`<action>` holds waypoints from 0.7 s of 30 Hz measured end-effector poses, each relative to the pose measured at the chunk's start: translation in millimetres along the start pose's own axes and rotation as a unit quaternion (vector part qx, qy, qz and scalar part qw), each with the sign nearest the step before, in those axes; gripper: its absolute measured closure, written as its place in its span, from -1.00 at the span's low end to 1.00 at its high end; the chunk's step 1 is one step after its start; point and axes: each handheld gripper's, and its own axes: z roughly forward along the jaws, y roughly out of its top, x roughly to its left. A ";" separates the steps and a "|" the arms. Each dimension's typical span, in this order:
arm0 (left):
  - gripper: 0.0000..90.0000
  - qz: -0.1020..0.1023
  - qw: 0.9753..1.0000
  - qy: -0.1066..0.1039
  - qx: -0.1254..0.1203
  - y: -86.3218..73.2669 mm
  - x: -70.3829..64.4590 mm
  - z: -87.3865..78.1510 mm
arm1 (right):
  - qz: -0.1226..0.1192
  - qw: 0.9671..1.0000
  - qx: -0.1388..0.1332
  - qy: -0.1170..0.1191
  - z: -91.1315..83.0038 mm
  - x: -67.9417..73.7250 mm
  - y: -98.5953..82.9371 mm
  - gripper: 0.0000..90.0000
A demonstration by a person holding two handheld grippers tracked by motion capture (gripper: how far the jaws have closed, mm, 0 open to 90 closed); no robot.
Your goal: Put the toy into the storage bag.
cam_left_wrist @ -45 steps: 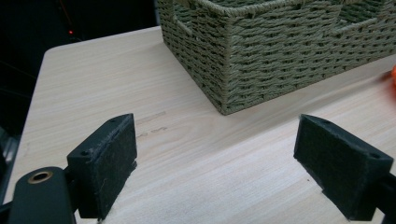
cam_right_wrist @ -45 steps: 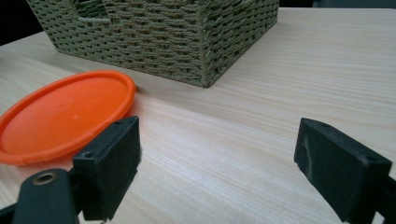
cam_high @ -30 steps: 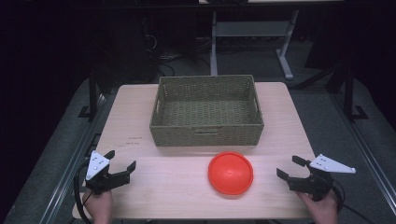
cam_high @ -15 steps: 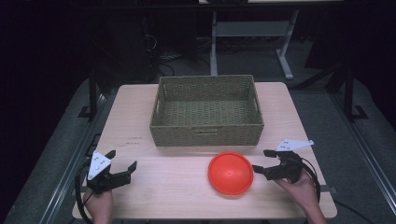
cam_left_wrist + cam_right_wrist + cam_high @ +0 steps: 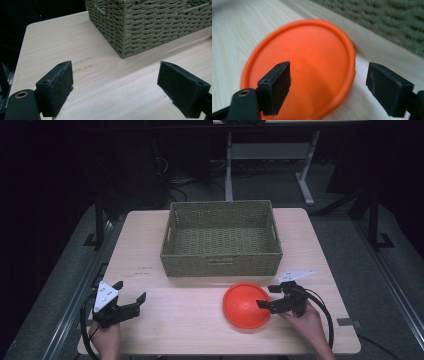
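I hold my right gripper low over the table, at about 5 o'clock from the middle of the table top. Its jaws are wide apart and hold nothing. They point to 9 o'clock, at the orange plate. One jaw is over the plate's right side and the other is just past its rim, on the basket side. From the high view I cannot tell if a jaw touches the plate.

In the right gripper view, the plate looks big and round, with a thick rim. The gripper has its left pad in front of the plate and its right pad over the bare wood beside the rim. The rim sits in the gap between the two pads.

The plate lies flat on the table, near the front edge, at about 5 o'clock from the table's middle. It is just in front of the woven basket, close to its front wall but not touching it. The basket sits at 12 o'clock on the table.

My left gripper is far from the plate, at about 8 o'clock near the table's front left corner. Its jaws are open too and hold nothing. In the left gripper view, the gripper has bare wood between its pads, and the basket's corner is up ahead at 1 o'clock.
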 end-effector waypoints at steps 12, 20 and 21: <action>-0.72 0.002 1.000 0.000 0.003 -0.2 -0.9 0.8 | 0.029 1.000 0.004 -0.012 -1.9 -5.3 -11.5 -0.13; -0.72 0.007 1.000 -0.003 0.001 -0.5 -2.0 1.2 | 0.060 0.998 0.003 0.007 -2.8 -9.5 -14.3 -0.04; -0.72 0.008 1.000 -0.001 0.001 -0.3 -2.3 1.2 | 0.060 0.998 0.002 0.010 -3.0 -10.9 -14.6 -0.02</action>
